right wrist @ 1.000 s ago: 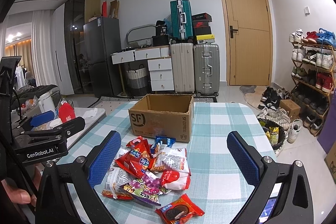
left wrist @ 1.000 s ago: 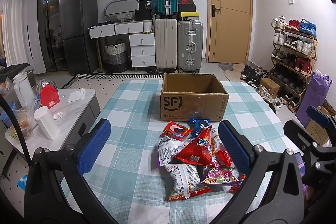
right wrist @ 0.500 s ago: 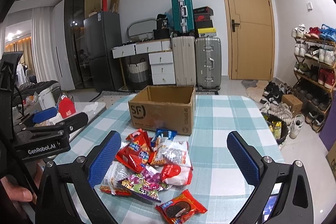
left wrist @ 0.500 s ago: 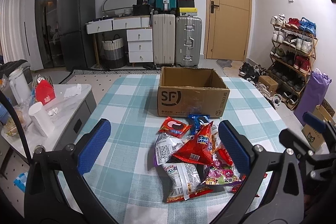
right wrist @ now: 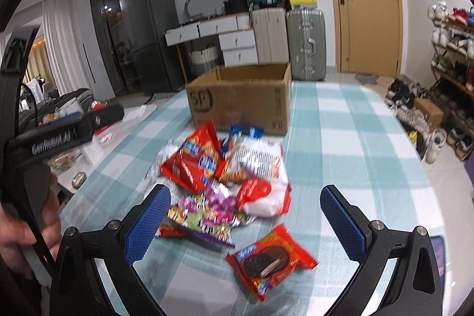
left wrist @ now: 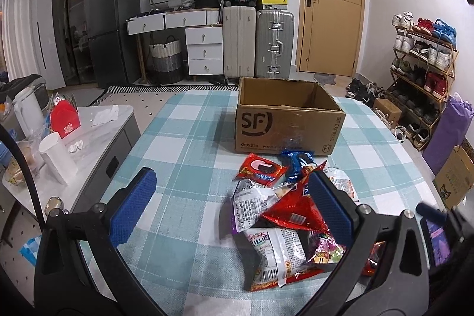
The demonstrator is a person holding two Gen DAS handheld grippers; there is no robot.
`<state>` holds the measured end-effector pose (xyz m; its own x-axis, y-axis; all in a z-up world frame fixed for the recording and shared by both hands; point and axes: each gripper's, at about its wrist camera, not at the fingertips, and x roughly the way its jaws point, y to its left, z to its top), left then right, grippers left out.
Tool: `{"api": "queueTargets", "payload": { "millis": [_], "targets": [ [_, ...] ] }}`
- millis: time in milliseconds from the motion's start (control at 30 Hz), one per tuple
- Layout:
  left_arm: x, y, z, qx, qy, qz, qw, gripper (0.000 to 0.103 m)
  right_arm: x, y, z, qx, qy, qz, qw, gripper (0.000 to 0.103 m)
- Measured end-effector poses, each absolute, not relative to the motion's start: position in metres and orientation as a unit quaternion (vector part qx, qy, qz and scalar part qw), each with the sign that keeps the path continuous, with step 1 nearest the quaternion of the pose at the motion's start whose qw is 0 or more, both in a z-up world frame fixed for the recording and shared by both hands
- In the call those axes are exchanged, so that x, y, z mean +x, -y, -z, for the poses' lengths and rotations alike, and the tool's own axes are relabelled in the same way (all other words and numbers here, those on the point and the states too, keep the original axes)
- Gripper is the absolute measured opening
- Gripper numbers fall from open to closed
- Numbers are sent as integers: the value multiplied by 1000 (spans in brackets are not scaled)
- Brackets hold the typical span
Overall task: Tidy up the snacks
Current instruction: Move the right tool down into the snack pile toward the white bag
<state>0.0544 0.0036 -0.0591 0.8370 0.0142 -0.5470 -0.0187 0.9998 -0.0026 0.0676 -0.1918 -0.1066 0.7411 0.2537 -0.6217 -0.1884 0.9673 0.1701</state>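
Note:
A pile of snack packets (left wrist: pixel 281 212) lies on the checked tablecloth in front of an open, empty-looking SF cardboard box (left wrist: pixel 287 123). My left gripper (left wrist: pixel 231 205) is open and hovers over the pile's left side, with its right pad beside a red triangular bag (left wrist: pixel 293 209). In the right wrist view, my right gripper (right wrist: pixel 246 222) is open above the near edge of the pile (right wrist: pixel 225 173). A red chocolate-cookie packet (right wrist: pixel 272 259) lies apart, just below that gripper. The box (right wrist: pixel 240 96) stands behind the pile.
A grey side table (left wrist: pixel 97 132) with a cup, a kettle and a red carton stands left of the table. Suitcases, drawers and a fridge line the far wall. A shoe rack (left wrist: pixel 420 70) stands on the right. A person's hand (right wrist: pixel 26 224) holds the left gripper's handle.
Both grippers have moved lower and nearer to the snack pile. The right wrist view has tilted and is now motion-blurred. The packets and the box have not moved.

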Motion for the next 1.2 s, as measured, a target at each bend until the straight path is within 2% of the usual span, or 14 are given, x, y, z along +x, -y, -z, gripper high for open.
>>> {"api": "queueTargets", "payload": {
  "millis": [800,1200],
  "targets": [
    [93,7,79,31,-309,-20,950,102,96,179,186,6,-466,-126,876,103],
    [108,18,90,51,-323,-22,945,102,114,171,203,-32,-486,-117,865,102]
  ]
}}
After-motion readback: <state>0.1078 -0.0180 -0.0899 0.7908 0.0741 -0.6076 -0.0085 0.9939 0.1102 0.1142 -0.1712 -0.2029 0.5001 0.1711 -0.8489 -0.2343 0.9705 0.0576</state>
